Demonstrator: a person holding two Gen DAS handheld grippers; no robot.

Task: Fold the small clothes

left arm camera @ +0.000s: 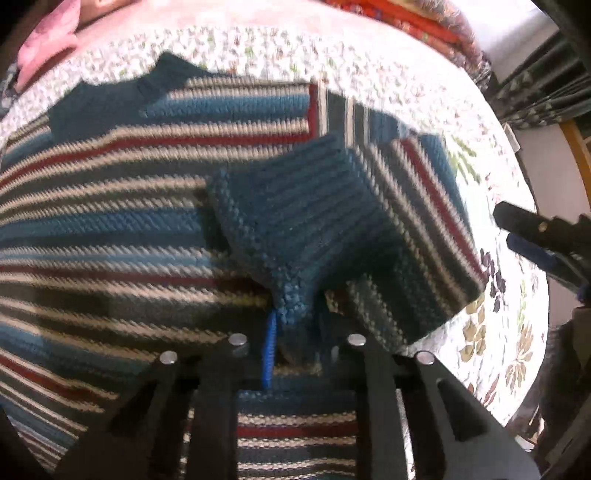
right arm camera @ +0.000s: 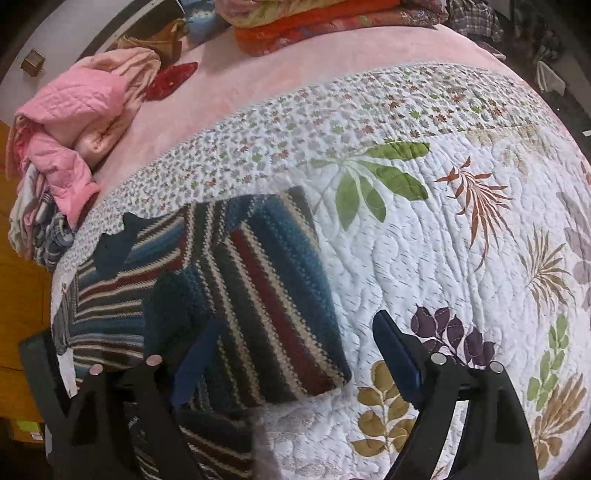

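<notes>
Small striped knit sweater [right arm camera: 207,295], teal, maroon and cream, lies flat on white floral quilt [right arm camera: 424,240]; neck away, hem near. Its sleeve [left arm camera: 332,221] is folded across the body, teal ribbed cuff [left arm camera: 295,299] clenched in the left gripper [left arm camera: 295,347]. Right gripper [right arm camera: 295,354], jaws spread and empty, hovers at the sweater's near right edge. Left hand nearer. Pink quilted jacket [right arm camera: 70,129] heaped beyond.

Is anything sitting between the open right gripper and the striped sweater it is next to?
Nothing visible does. The right gripper is open, one finger already over the folded sleeve of the striped sweater, the other over bare floral quilt. The pink jacket and the stacked blankets lie well clear, farther back on the bed.
</notes>
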